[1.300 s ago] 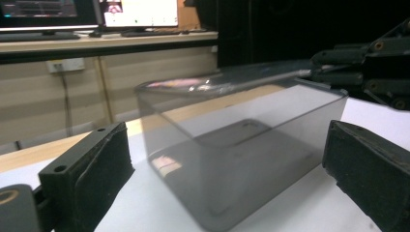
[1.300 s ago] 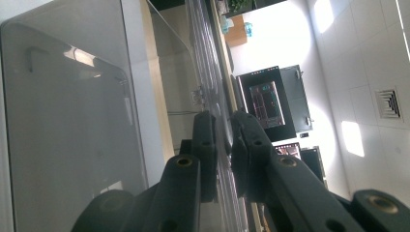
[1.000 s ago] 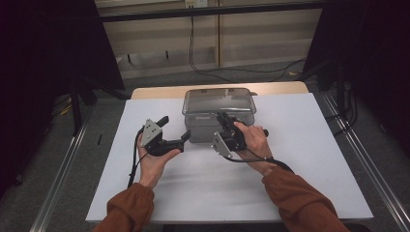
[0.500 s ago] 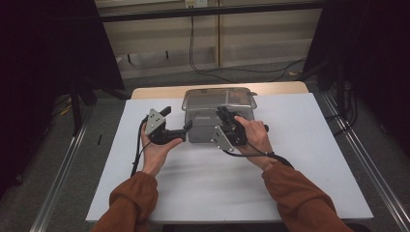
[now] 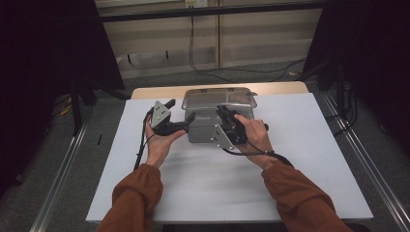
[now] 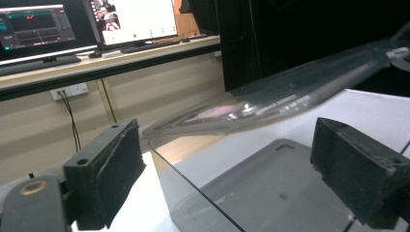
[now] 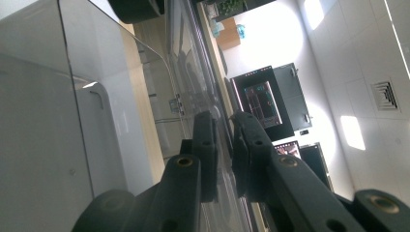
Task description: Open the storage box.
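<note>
A clear plastic box with a grey tint (image 5: 212, 126) stands on the white table sheet (image 5: 300, 164), at its far middle, and a clear plastic lid (image 5: 218, 98) lies over the top of it. The right gripper (image 5: 223, 115), at the box's near right corner, is clenched on the lid's rim; in the right gripper view its black jaws pinch the thin clear edge (image 7: 223, 145) between them.

The left gripper (image 5: 187, 120) sits just beside the box's left wall with its jaws released. They have just been closing a little, and in the left gripper view the box's corner and the lid's edge (image 6: 270, 104) stand between the pads (image 6: 355, 169), untouched.

The step in hand looks like taking the lid off or seating it; which, I cannot tell. The next move likely calls for the left gripper to close on the rim, so both sides move evenly.

No label or writing on the box can be read.
</note>
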A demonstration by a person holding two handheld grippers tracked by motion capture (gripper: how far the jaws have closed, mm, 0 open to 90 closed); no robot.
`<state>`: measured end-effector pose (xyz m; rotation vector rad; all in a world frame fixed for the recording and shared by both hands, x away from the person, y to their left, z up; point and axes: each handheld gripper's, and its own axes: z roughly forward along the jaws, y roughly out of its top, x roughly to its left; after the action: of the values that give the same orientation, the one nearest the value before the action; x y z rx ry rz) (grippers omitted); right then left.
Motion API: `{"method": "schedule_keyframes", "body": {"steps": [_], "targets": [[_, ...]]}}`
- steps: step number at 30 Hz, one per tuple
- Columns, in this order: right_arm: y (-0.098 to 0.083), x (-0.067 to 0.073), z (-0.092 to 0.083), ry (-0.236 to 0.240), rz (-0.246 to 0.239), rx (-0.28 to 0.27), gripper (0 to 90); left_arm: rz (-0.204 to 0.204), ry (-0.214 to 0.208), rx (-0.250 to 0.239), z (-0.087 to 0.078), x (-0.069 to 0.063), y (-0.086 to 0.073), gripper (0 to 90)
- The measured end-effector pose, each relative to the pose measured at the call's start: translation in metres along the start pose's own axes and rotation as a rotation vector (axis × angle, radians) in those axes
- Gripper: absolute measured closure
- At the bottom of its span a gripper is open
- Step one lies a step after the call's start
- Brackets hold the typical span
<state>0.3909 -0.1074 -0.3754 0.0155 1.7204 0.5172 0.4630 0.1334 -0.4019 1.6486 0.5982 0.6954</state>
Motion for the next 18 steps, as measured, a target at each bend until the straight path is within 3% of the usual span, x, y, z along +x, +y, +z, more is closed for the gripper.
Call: {"method": "schedule_keyframes", "body": {"steps": [2,9,18], "targets": [[-0.0004,-0.0004,-0.0001,-0.002,0.005,0.001,80.4,-0.011,-0.002,-0.02,0.0005,-0.0009,-0.0003,16.9],[-0.0009,0.0036,-0.0009,0.002,0.002,0.002,79.8,0.039,0.01,-0.037,0.0028,-0.0077,0.0014,36.3],[-0.004,0.0083,-0.0015,0.015,0.021,0.0,78.7,0.086,0.04,-0.034,0.0051,-0.0096,-0.0001,46.0]]}}
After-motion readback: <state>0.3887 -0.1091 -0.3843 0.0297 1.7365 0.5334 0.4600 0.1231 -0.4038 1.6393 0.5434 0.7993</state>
